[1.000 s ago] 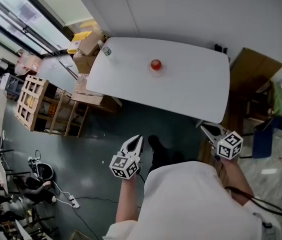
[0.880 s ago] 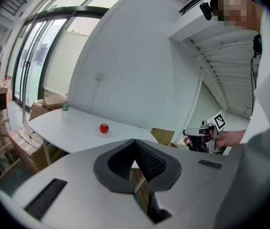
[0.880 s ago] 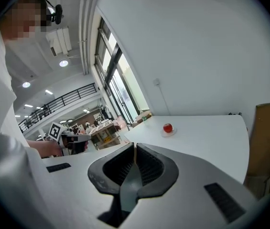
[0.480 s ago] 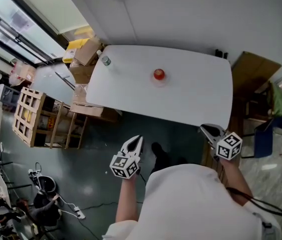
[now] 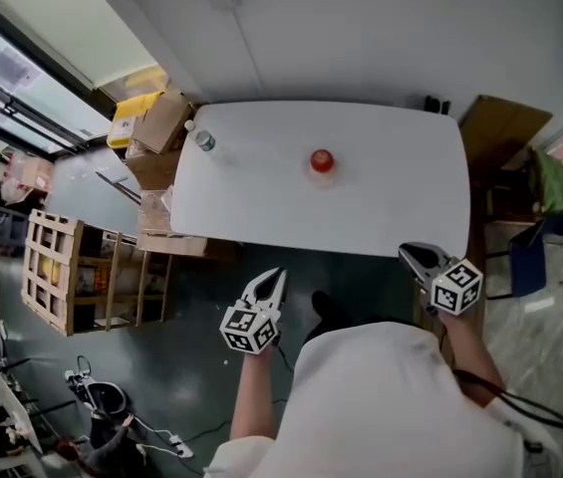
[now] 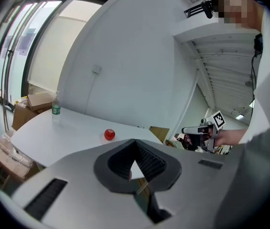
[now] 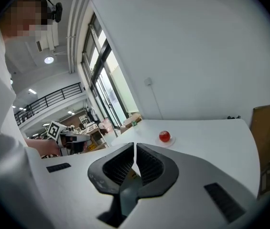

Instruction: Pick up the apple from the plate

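A red apple sits on a small white plate near the middle of a white table. Both grippers are held short of the table's near edge, well apart from the apple. My left gripper is shut with nothing in it; in the left gripper view its tips meet below the apple. My right gripper is shut and empty too. In the right gripper view its jaws point at the apple on the plate.
A plastic bottle stands at the table's far left corner. Cardboard boxes and a wooden crate lie left of the table. A brown board and a blue chair are on the right.
The table and apple have come nearer in the head view as the person walked toward them. Both grippers moved forward with the person, still shut.
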Tool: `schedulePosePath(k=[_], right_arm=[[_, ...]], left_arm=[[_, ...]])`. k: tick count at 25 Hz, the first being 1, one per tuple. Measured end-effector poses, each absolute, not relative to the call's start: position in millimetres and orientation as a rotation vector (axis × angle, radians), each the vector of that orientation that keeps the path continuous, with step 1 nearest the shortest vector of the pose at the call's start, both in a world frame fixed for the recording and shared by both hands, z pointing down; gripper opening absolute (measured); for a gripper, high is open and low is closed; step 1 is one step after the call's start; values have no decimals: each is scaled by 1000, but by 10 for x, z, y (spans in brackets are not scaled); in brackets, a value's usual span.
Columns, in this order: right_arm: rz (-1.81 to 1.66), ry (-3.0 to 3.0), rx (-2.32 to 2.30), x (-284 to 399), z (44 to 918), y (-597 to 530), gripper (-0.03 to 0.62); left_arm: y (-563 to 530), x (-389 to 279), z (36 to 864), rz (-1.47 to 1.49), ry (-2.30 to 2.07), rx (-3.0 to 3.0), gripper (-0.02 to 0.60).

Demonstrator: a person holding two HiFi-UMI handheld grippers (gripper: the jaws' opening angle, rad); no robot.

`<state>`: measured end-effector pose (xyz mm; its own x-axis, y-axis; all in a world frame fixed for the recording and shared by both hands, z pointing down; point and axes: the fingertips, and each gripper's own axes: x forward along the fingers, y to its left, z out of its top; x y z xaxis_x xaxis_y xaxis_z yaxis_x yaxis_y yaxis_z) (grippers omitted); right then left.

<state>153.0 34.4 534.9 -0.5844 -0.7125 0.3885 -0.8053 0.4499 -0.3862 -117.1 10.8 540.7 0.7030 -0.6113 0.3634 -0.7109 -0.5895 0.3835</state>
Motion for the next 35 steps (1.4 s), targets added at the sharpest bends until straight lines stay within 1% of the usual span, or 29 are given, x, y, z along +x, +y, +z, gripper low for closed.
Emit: schedulePosePath(k=[6, 12, 25, 35], right_arm=[[805, -2472, 1423, 1409, 5346, 77, 38], [809, -2457, 1458, 1200, 5351, -105, 38], [848, -2467, 1359, 1067, 5443, -435, 38], [894, -2512, 1164, 1004, 5723, -1152, 40]], left_arm=[[-162, -1401, 5476, 348, -949, 2455, 2], [-334, -1526, 5519, 350, -896, 2477, 2], [-495, -1413, 5445, 251, -940, 2420, 2], [-767, -1228, 5455, 253, -1060, 2331, 2]])
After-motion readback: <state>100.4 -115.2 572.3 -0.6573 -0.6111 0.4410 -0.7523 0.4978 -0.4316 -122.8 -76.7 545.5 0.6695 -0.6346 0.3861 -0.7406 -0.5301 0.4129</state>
